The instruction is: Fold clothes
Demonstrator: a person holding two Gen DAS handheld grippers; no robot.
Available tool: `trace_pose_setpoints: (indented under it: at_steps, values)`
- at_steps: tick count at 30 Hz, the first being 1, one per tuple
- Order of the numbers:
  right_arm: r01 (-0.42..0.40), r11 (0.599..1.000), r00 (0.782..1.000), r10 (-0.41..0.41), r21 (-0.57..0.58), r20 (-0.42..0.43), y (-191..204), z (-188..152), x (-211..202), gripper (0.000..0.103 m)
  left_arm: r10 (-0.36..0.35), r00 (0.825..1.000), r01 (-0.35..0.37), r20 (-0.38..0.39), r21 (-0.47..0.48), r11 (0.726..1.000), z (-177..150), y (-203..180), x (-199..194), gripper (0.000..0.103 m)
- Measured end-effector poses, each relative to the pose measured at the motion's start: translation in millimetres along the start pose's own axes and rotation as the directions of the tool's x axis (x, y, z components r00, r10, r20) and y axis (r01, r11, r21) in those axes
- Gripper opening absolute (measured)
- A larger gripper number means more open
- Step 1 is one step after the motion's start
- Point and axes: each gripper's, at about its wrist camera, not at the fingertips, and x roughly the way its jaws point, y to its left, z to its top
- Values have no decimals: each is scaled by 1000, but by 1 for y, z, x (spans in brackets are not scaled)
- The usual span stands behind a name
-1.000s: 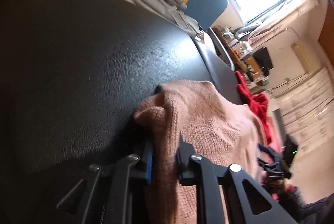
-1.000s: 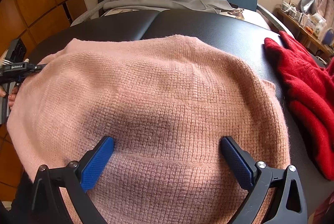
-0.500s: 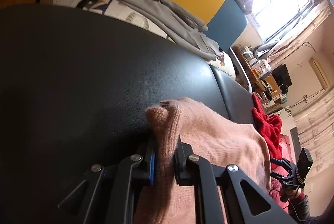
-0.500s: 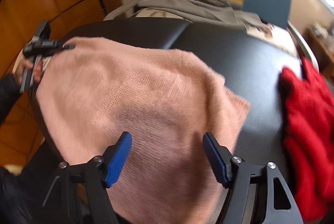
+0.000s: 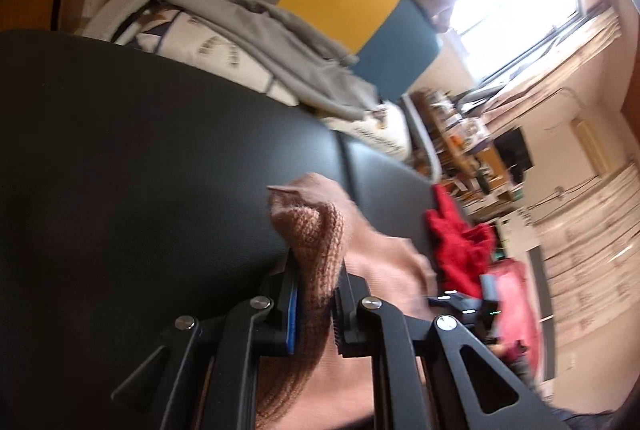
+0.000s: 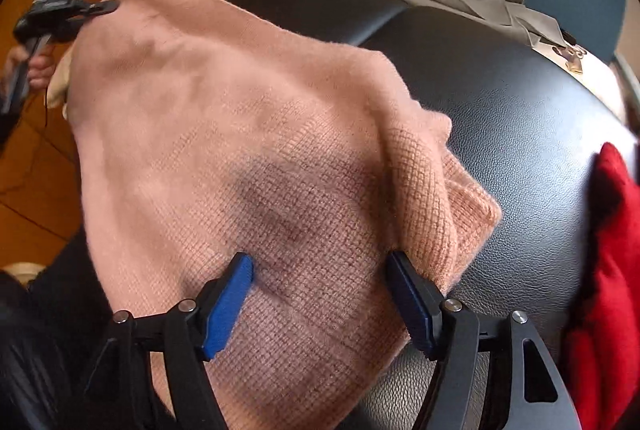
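1. Right wrist view: my right tongs [image 6: 320, 294] stand spread over the soft pink knitted sweater [image 6: 248, 157], pinching nothing.
2. My left tongs [image 5: 316, 294] are pinching a bunched edge of it.
3. It drapes off the black leather-look worktop [image 6: 520, 117]; light, limp and stretchy, I judge, so hems or corners are the best hold.
4. Farther off lies a red knitted garment [image 6: 608, 250].
5. I can read no writing.

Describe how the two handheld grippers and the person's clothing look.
Both grippers are black plastic with triangular cut-outs and silver pivot screws. The right gripper has ridged blue finger pads; the left gripper shows a blue pad edge. A dark sleeve shows by the left one.
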Motion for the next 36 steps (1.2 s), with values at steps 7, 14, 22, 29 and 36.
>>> trace_pose_setpoints:
  at_steps: [7,14,22,29,36]
  values:
    - [-10,1000,998,10,9,66,-4,-8,-2,79,-84,996,86,26,-85,993,-16,-64,13,12]
    - [-54,999,992,53,6,114,-9,-14,-3,94,-153,987,160,54,-162,974,-28,-127,42,12]
    - [-93,995,986,96,-24,139,-14,-18,-3,103,-152,988,146,-14,-208,967,-49,-188,117,12]
    - [-115,993,977,118,-28,179,-16,-32,-11,103,-113,990,88,-90,-241,966,-69,-222,192,12]
    - [-100,995,972,98,-1,213,-22,-45,-27,101,-70,986,20,-153,-304,952,-90,-215,247,12]
